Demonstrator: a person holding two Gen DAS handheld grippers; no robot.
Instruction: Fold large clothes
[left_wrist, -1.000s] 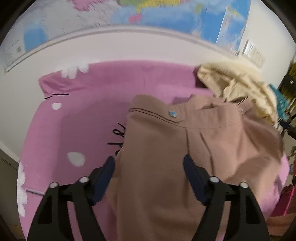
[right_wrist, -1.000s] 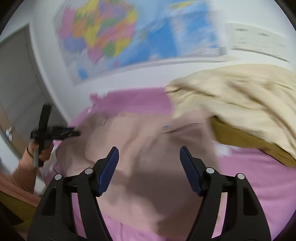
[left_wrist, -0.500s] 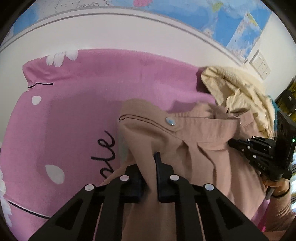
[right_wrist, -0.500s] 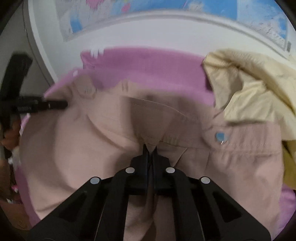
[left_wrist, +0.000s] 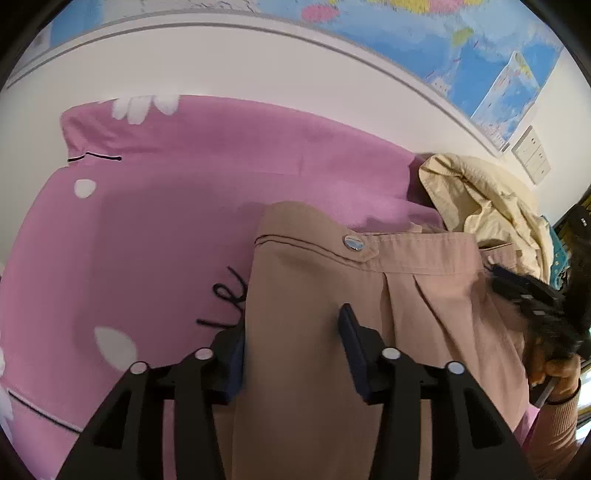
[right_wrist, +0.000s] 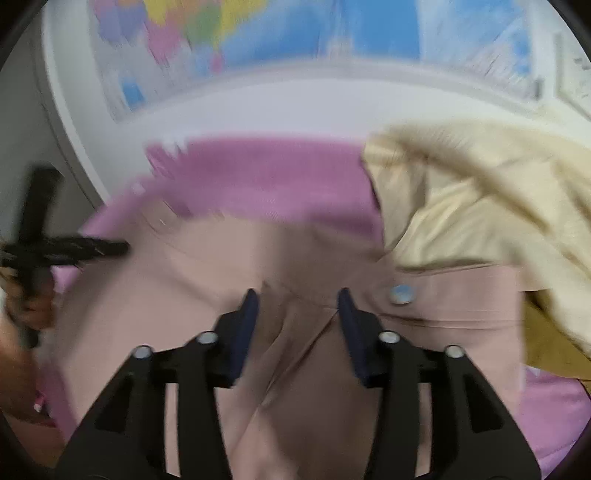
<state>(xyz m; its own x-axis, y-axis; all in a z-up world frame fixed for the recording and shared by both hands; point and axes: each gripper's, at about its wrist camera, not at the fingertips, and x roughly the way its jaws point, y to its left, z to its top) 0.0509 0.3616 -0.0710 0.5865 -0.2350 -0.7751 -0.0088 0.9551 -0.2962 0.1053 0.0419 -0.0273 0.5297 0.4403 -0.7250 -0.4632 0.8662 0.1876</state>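
Both grippers' jaws have just opened, now apart over the tan garment (left_wrist: 332, 369).

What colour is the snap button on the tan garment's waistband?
Pale silvery blue; the snap button shows sharpest in the left wrist view.

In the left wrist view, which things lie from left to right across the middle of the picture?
Pink printed bed sheet → tan-pink buttoned garment → cream crumpled jacket → right tool.

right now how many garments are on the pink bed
2: the tan trousers spread in front under both grippers, and a crumpled cream garment behind them by the wall. More may lie hidden beneath it.
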